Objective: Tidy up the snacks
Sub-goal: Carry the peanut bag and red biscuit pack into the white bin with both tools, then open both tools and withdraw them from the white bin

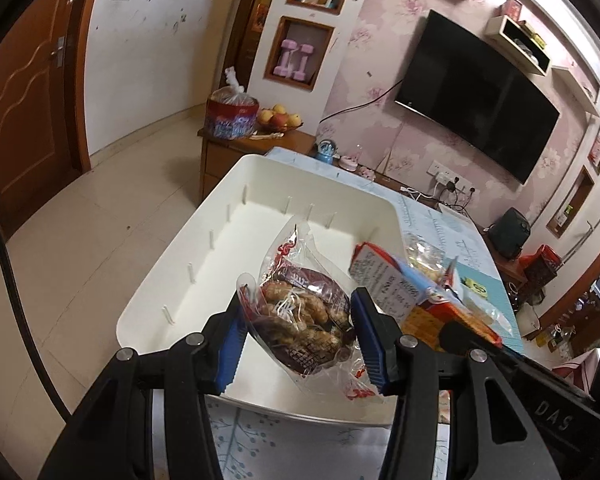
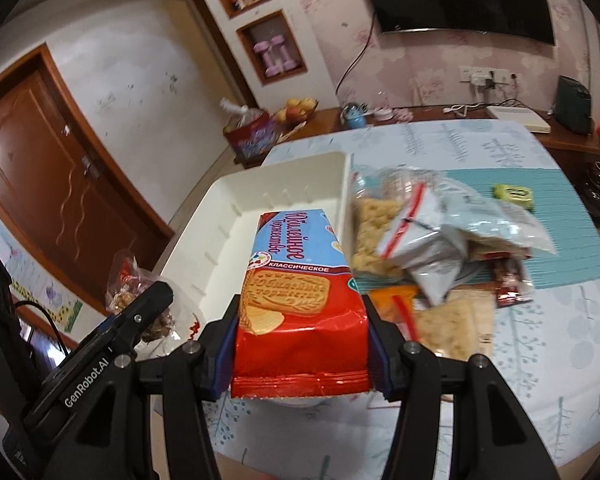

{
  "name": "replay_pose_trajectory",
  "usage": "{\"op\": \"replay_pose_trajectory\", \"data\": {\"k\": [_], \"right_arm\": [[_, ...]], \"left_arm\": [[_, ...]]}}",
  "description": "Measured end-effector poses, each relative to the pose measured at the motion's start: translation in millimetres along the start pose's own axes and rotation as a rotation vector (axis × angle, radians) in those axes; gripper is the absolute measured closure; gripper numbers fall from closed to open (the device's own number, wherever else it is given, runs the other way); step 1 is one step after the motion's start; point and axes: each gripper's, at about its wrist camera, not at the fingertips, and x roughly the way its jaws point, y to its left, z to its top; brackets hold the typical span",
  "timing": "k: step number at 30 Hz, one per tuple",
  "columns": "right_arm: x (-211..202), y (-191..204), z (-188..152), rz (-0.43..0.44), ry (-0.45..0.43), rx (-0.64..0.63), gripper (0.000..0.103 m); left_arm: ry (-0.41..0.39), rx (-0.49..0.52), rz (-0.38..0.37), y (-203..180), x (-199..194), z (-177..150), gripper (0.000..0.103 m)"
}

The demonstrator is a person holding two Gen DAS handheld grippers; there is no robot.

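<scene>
Spreading under everything is the table [image 2: 540, 360], covered in a pale cloth printed with branches, with a teal mat [image 2: 572, 240] lying toward its far right corner. On the table's left edge sits a white bin [image 1: 172, 280], its inner walls ribbed and its floor bare (nothing rests on it). Just right of the bin's right wall, a heap of bagged snacks [image 2: 428, 240] lies partly on the mat's near edge, clear zip bags with red strips among them. Above the bin's near right corner, the right gripper [image 2: 302, 356] holds a red and blue biscuit packet [image 2: 296, 292], its jaws clamped on the packet's two sides. Beside it, above the bin's near edge, the left gripper [image 1: 296, 344] has its blue pads [image 1: 230, 354] pressed against a clear bag of peanuts [image 1: 300, 316], jaws clamped on that bag. A small yellow-green item [image 2: 514, 194] lies on the mat toward the table's far right corner.
</scene>
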Motion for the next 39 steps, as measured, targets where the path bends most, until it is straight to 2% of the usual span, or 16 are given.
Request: {"op": "replay_pose_trajectory", "data": {"k": [6, 10, 13, 14, 16, 18, 22, 28, 39], "right_arm": [[27, 17, 2, 0.012, 0.046, -0.023, 0.048], [42, 23, 3, 0.017, 0.075, -0.033, 0.047], [52, 22, 2, 0.034, 0.109, -0.018, 0.046], [52, 21, 2, 0.047, 0.110, -0.011, 0.046], [49, 21, 3, 0.086, 0.084, -0.003, 0.046], [38, 26, 6, 0.097, 0.019, -0.043, 0.046], [15, 36, 8, 0.077, -0.078, -0.137, 0.035], [-5, 38, 3, 0.060, -0.110, -0.202, 0.035], [-33, 10, -25, 0.031, -0.136, -0.196, 0.035]], "left_arm": [[-0.003, -0.014, 0.045, 11, 13, 3, 0.053], [-0.031, -0.034, 0.062, 15, 11, 6, 0.038], [-0.025, -0.047, 0.074, 19, 13, 7, 0.034], [-0.015, -0.047, 0.081, 20, 14, 7, 0.031], [0.009, -0.054, 0.084, 22, 15, 9, 0.026], [0.021, -0.067, 0.084, 23, 15, 10, 0.026], [0.030, -0.071, 0.086, 22, 12, 8, 0.025], [0.054, -0.056, 0.066, 13, 4, 2, 0.025], [0.071, 0.025, -0.005, -24, -23, -19, 0.024]]}}
